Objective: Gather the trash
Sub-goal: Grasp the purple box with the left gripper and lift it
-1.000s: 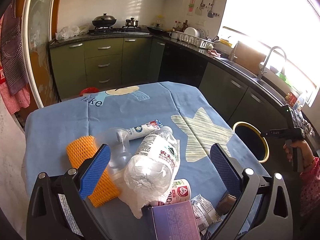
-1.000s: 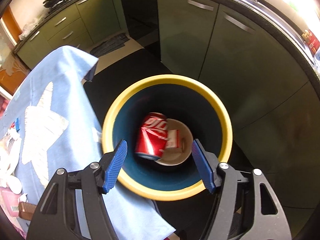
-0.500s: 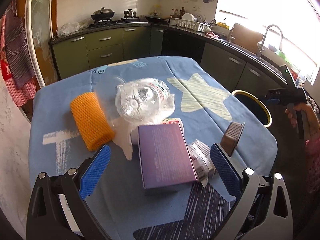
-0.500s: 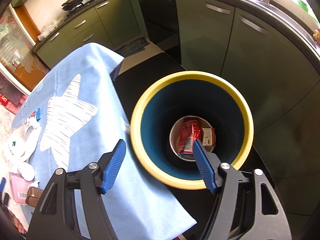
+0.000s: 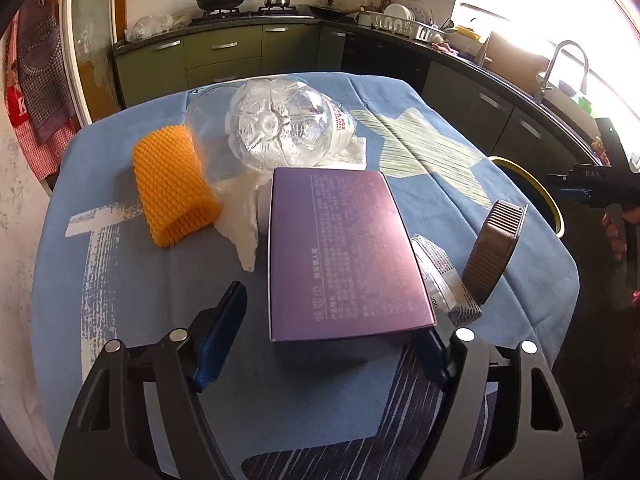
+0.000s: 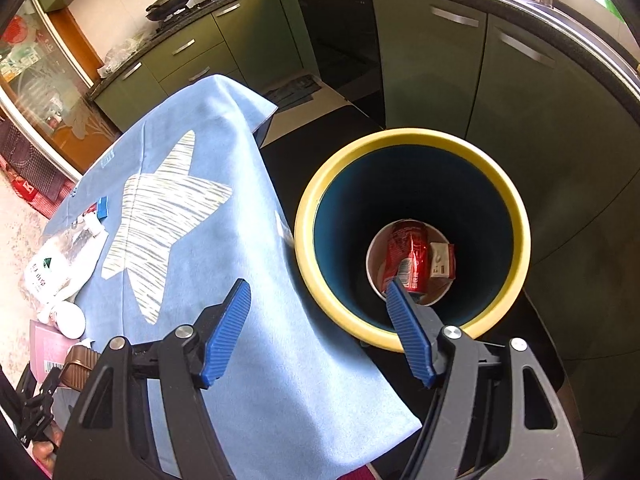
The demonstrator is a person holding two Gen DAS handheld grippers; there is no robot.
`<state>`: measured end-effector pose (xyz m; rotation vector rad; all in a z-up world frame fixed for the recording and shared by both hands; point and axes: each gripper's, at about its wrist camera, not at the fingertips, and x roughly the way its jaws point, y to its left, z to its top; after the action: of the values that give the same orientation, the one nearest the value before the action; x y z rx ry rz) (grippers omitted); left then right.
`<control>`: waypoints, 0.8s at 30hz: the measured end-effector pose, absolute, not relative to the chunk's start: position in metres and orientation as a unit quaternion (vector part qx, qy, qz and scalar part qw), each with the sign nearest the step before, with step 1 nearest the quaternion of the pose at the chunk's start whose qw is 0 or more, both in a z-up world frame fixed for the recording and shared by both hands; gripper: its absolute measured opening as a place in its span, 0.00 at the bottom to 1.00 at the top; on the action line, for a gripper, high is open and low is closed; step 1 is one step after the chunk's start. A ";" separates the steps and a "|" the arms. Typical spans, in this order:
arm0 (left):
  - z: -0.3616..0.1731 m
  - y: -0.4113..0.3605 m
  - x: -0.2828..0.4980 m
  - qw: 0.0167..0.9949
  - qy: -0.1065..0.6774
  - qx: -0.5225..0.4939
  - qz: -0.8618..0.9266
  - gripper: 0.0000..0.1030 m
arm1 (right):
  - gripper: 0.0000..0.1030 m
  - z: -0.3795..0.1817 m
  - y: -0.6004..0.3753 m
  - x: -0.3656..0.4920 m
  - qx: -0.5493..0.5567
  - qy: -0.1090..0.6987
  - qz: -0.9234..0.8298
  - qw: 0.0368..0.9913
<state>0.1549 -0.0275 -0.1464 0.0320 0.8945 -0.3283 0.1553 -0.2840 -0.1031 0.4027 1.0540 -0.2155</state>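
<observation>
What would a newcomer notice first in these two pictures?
The purple box lies in the middle of the blue tablecloth, with the left gripper closing around its near end. Behind it lie an orange foam net and a clear bottle. Beside the table, the yellow-rimmed bin holds a red can.

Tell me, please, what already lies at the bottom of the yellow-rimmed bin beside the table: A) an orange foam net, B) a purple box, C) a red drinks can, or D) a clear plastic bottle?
C: the right wrist view shows a red can lying on the floor of the bin.
</observation>
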 end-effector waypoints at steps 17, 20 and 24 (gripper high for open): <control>-0.145 -0.021 0.144 0.892 0.422 0.013 -0.164 0.53 | 0.65 -0.110 -0.289 0.152 0.202 0.497 -0.098 0.838; -0.139 -0.017 0.139 0.892 0.420 0.013 -0.164 0.53 | 0.65 -0.110 -0.289 0.151 0.202 0.496 -0.097 0.839; -0.124 -0.017 0.129 0.895 0.411 0.019 -0.171 0.53 | 0.65 -0.110 -0.289 0.149 0.202 0.494 -0.099 0.840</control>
<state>0.1295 -0.0170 -0.1244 0.0386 0.8518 -0.3552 0.1487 -0.2891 -0.1099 0.4273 1.0449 -0.2094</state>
